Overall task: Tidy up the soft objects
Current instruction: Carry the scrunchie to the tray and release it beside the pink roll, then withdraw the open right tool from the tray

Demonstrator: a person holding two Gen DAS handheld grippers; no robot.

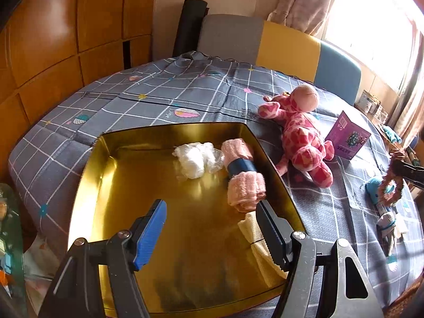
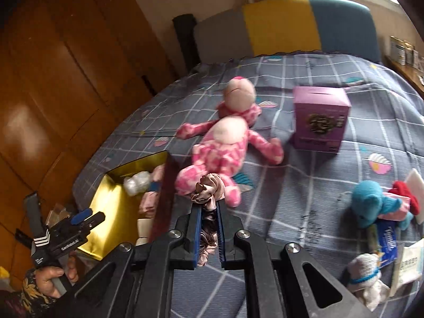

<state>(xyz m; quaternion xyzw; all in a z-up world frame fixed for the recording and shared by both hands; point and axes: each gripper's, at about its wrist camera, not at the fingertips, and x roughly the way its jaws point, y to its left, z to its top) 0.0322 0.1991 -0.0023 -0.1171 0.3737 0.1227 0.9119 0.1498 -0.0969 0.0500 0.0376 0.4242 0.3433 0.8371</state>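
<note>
A gold tin box (image 1: 148, 132) sits on the grey checked bedspread. In it lie a white plastic-wrapped bundle (image 1: 194, 159), a rolled pink towel with a blue band (image 1: 243, 175) and a cream cloth (image 1: 262, 249). My left gripper (image 1: 212, 228) is open and empty over the box; it also shows in the right wrist view (image 2: 84, 218). My right gripper (image 2: 208, 206) is shut on a mauve satin scrunchie (image 2: 208, 189) and holds it above the bed, right of the box (image 2: 111, 201). A pink spotted plush toy (image 2: 225, 143) lies beyond it.
A purple carton (image 2: 320, 118) stands right of the plush. A blue knitted toy (image 2: 371, 201), a red item (image 2: 405, 193), a tissue pack (image 2: 388, 246) and a grey plush (image 2: 368, 273) lie at the bed's right edge. Wooden wardrobe (image 1: 53, 39) at left, headboard (image 1: 288, 47) behind.
</note>
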